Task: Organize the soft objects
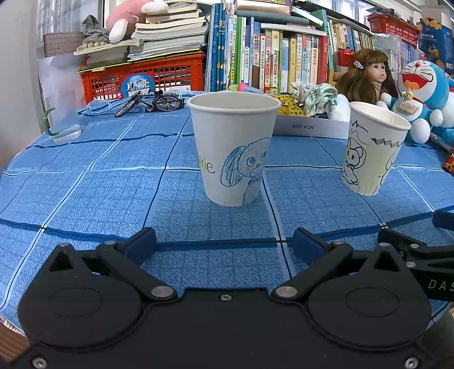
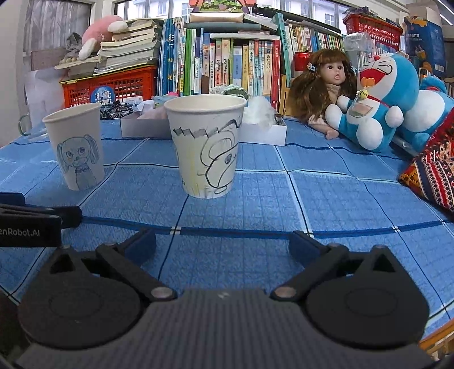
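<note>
Two white paper cups stand upright on the blue checked tablecloth (image 1: 85,184). The cup with a blue long-eared animal (image 1: 232,147) is straight ahead of my left gripper (image 1: 224,241), which is open and empty, a short way back from it. My right gripper (image 2: 224,241) is open and empty too, facing the cup with black outline drawings (image 2: 207,147). Behind the cups a low white box (image 1: 312,126) holds fabric scrunchies (image 1: 320,99). A blue cat plush (image 2: 380,99) and a long-haired doll (image 2: 323,82) sit at the back right.
A row of books (image 1: 269,54) and a red crate (image 1: 142,76) line the back. A toy bicycle (image 1: 153,103) and a clear glass (image 1: 65,125) sit back left. A patterned cushion (image 2: 434,173) lies at the right edge. A pink plush (image 1: 124,17) tops the book stack.
</note>
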Demonstrator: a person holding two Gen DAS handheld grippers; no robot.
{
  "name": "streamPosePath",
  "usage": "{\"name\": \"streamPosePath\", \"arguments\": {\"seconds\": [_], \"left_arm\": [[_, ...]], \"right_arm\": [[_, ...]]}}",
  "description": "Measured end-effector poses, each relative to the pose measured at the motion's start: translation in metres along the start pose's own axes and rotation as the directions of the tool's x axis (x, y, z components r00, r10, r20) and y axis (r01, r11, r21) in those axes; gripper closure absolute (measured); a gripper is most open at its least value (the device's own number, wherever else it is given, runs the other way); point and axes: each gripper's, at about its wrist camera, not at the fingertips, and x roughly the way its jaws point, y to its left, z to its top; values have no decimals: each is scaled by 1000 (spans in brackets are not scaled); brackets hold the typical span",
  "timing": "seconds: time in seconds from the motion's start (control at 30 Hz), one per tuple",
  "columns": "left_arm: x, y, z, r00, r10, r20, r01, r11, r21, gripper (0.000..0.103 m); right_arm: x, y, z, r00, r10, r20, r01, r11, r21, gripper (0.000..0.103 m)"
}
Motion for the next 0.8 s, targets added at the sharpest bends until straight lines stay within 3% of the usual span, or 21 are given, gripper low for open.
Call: {"name": "streamPosePath", "arguments": {"seconds": [0.8], "left_arm": [[1,1,0,1000,2,-2,-2,1000,2,0]], "right_arm": [[2,-1,3,1000,4,-29,-5,1000,-2,0]]}}
